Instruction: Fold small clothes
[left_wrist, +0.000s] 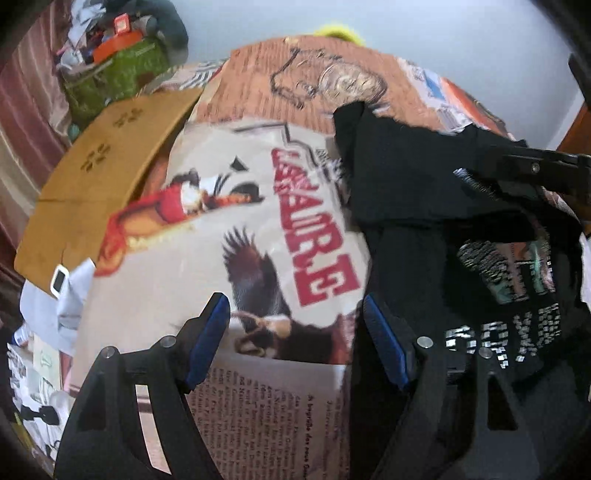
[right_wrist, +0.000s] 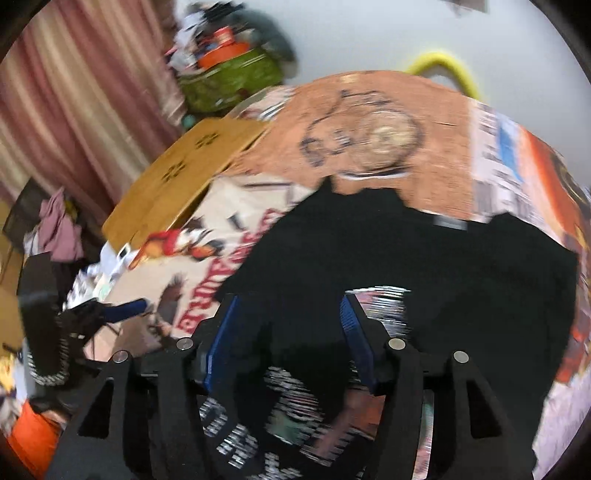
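Black T-shirt (right_wrist: 424, 258) under open right hand-held gripper (right_wrist: 291, 332).

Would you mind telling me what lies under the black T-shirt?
The black T-shirt lies on a bedspread printed with comic pictures and text, which shows all round it. The print directly beneath the shirt is covered and cannot be seen.

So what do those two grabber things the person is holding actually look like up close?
Both look alike. The left gripper and the right gripper each have two matte black plastic fingers shaped like open triangular frames, studded with round silver pins. The inner face of each fingertip carries a blue ribbed pad. No cables, sleeves or hands show in either view.
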